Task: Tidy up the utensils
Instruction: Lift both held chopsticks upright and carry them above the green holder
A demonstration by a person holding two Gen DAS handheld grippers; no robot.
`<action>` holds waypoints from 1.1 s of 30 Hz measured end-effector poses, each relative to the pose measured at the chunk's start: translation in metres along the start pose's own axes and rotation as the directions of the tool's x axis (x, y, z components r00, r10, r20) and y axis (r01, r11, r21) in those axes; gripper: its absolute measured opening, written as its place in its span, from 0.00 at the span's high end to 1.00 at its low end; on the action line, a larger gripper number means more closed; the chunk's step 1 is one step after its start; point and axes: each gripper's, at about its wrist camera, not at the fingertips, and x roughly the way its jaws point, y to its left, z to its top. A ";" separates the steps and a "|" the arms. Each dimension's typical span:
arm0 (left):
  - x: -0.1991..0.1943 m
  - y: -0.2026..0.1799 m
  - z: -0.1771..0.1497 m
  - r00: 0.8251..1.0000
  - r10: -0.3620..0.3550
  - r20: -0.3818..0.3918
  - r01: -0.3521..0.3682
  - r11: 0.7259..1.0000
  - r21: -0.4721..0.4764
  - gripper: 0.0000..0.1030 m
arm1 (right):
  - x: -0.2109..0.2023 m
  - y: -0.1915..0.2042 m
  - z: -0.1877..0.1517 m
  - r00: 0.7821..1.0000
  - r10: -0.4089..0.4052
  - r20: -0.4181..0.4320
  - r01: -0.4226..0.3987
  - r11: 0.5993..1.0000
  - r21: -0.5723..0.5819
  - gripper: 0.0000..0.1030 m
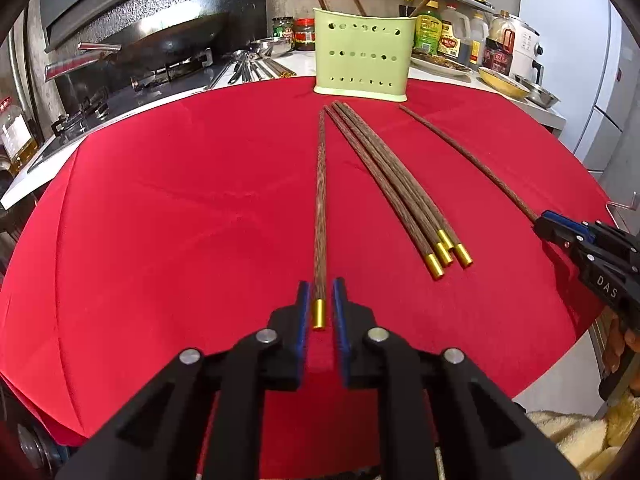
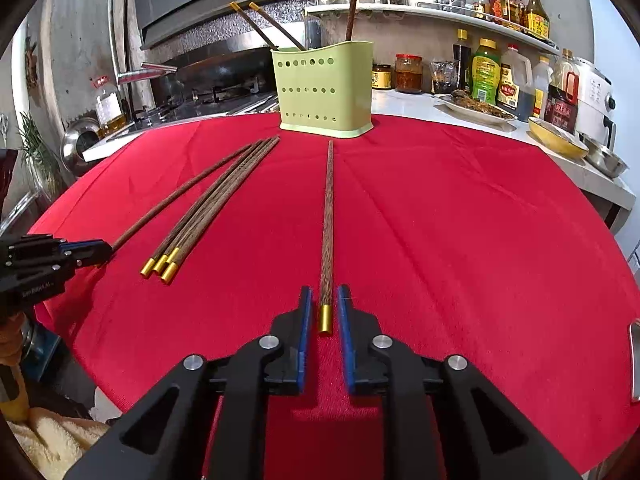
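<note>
The left tool (image 1: 321,304) hung low over the red cloth (image 1: 180,220) on the counter, its pads slightly spread; the gold cap of 1 chopstick (image 1: 321,208) lay between them, close against the left pad with a sliver of cloth showing at the right pad; that stick ran straight ahead of the tool toward the green holder (image 1: 360,56).

The right tool (image 2: 325,308) stood the same way, pads a little apart and not pinching; the gold cap of a second chopstick (image 2: 327,216) lay between them with a thin gap on each side, flat on the cloth, its thin end just short of the holder.

Between the 2 tools lay a bundle of 4 chopsticks (image 1: 400,188), touching one another, gold caps toward the tools; 3 more sticks (image 2: 352,8) stood tilted in the holder at the far edge of the cloth.
</note>
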 end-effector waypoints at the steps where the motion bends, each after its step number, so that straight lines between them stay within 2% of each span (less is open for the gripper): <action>1: 0.001 -0.001 0.000 1.000 0.004 0.007 -0.004 1.000 -0.001 0.87 | 0.000 0.001 0.000 1.000 -0.003 0.003 0.003 1.000 0.003 0.85; 7: 0.004 -0.005 0.001 0.999 0.034 0.032 -0.034 0.999 0.009 0.87 | -0.001 0.003 -0.001 1.000 -0.028 0.009 0.028 1.000 0.010 0.86; 9: 0.004 -0.006 0.000 0.997 0.058 0.042 -0.059 0.998 0.027 0.93 | -0.002 0.001 -0.003 1.000 -0.029 0.010 0.029 0.999 0.017 0.91; 13: 0.001 0.000 0.000 0.998 0.033 0.046 -0.033 0.999 0.005 0.93 | -0.004 0.001 -0.002 0.999 -0.029 0.015 0.028 0.999 0.022 0.93; 17: -0.017 0.007 0.004 0.994 0.031 0.109 -0.029 0.999 -0.018 0.93 | -0.020 0.002 0.008 0.997 -0.027 0.067 0.026 1.000 0.015 0.93; 23: -0.071 0.024 0.031 0.960 0.025 0.280 -0.010 0.998 -0.055 0.93 | -0.061 0.002 0.045 0.980 -0.012 0.198 0.011 1.000 0.002 0.93; 28: -0.117 0.028 0.061 0.909 0.021 0.417 0.000 0.999 -0.050 0.93 | -0.096 0.008 0.086 0.950 0.018 0.311 -0.010 1.000 -0.028 0.93; 33: -0.140 0.028 0.080 0.873 0.018 0.488 0.004 0.999 -0.044 0.93 | -0.124 0.016 0.117 0.917 0.027 0.398 -0.003 0.998 -0.061 0.93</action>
